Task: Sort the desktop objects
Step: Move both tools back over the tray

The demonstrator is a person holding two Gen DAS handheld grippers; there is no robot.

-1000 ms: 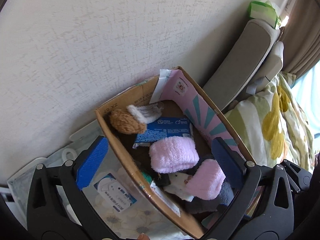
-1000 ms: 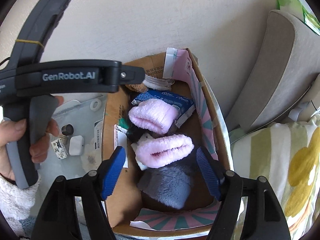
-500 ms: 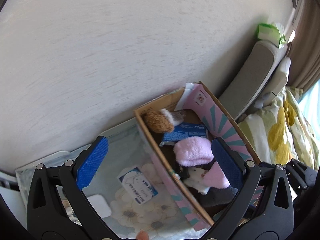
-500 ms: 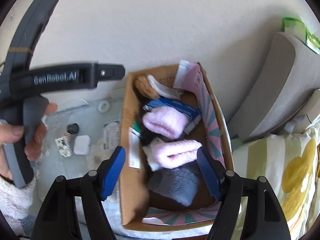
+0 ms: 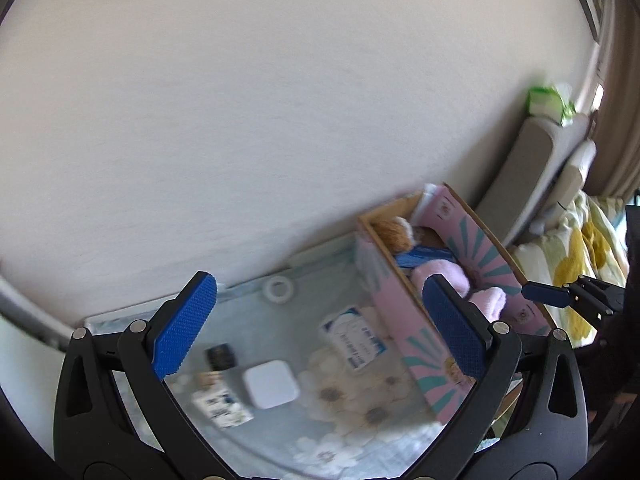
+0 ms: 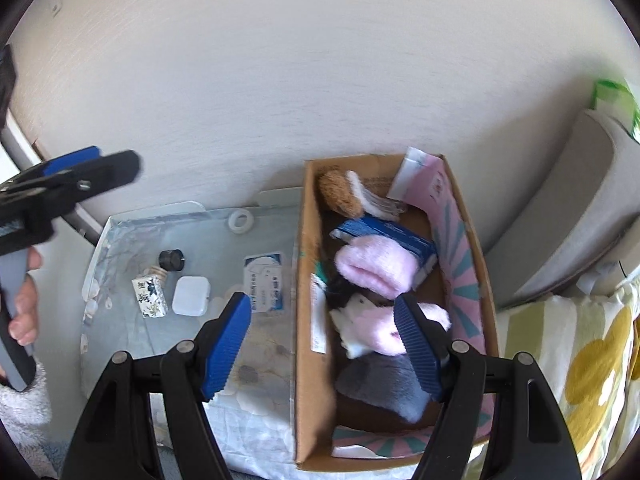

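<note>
Left claw (image 5: 320,328): spread wide and empty, blue ribbed pads apart, hanging above the loose items on the worktop.
Right claw (image 6: 324,344): also wide and empty, straddling the near wall of the cardboard box (image 6: 308,280), one pad over the worktop, the other over the socks.
White square case (image 5: 271,385): lies flat between the left pads in that view. Smooth, rounded, probably light and slippery; best pinched across two opposite flat sides.
Patterned little bottle (image 6: 149,289): lies on its side just left of the white case, cork end pointing away. Looks hard and possibly breakable; take it across the body, gently.
Dark round cap (image 6: 172,259): just beyond the bottle, small and likely to roll.
Blue-and-white packet (image 6: 265,282): flat against the worktop beside the box; thin, so hard to lift except by an edge.
White ring (image 6: 240,221): near the wall, apart from the rest.
Worktop (image 6: 120,240): covered with a pale flowered sheet.
Box contents: pink fluffy socks (image 6: 372,266), a grey sock (image 6: 384,386), a blue carton (image 6: 390,232) and a brown plush piece (image 6: 340,192); all soft except the carton, and will squash under a grip.
</note>
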